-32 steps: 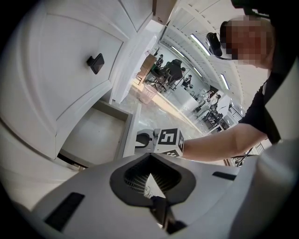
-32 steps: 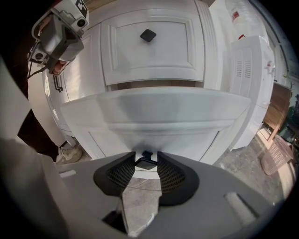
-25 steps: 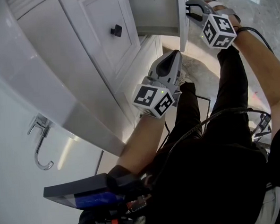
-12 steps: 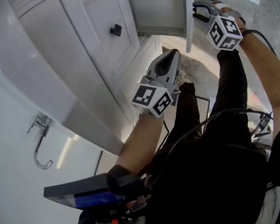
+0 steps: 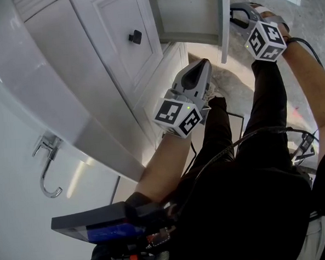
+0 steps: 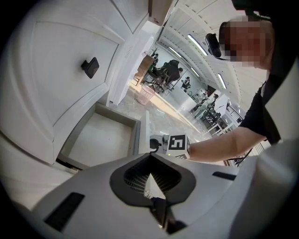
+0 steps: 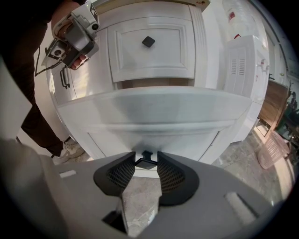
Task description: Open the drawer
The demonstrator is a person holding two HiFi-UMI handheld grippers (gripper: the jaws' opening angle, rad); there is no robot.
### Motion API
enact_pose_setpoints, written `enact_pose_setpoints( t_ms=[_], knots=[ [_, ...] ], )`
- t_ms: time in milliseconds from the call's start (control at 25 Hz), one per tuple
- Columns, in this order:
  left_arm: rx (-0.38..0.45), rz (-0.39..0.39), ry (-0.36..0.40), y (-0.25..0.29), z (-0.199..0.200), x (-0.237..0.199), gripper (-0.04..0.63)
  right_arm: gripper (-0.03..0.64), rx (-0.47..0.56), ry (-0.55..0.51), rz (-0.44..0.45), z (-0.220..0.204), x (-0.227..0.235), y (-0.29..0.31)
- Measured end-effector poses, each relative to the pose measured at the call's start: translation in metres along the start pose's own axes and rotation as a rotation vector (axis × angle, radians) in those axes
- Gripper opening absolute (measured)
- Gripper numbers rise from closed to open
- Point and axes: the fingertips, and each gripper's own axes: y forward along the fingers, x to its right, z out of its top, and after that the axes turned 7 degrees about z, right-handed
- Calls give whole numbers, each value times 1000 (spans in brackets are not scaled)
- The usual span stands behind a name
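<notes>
A white cabinet has a lower drawer (image 5: 188,12) pulled out; its inside (image 6: 105,140) looks bare. The drawer's front panel (image 7: 149,116) fills the right gripper view, and the small black knob (image 7: 145,162) sits between the pads. My right gripper (image 5: 233,13) (image 7: 146,164) is shut on that knob at the panel's outer face (image 5: 223,18). My left gripper (image 5: 204,63) (image 6: 149,158) hangs in the air below and in front of the drawer, jaws shut with nothing in them.
Above the open drawer is a shut drawer with its own black knob (image 5: 135,36) (image 7: 148,41). A metal hook (image 5: 47,172) hangs on the white wall at left. The person's legs and cables (image 5: 245,143) stand close to the cabinet. Stone floor (image 5: 309,13) lies to the right.
The drawer has slid further out of the cabinet, and my right gripper has moved rightward with its knob. The left gripper has stayed where it was.
</notes>
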Motion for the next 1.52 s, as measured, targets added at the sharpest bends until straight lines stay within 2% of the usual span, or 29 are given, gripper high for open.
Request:
enact_pose_setpoints(
  t_ms=[720, 1160, 1320, 1520],
  knots=[
    [-9, -5, 1, 1, -3, 1, 0, 143, 6, -2, 6, -11, 0, -10],
    [-3, -14, -4, 1, -2, 5, 0, 143, 2, 11, -21, -13, -3, -9],
    [0, -12, -10, -1, -1, 4, 0, 143, 10, 18, -1, -15, -2, -7],
    [3, -25, 13, -4, 3, 12, 0, 146, -37, 37, -1, -15, 1, -5]
  ],
)
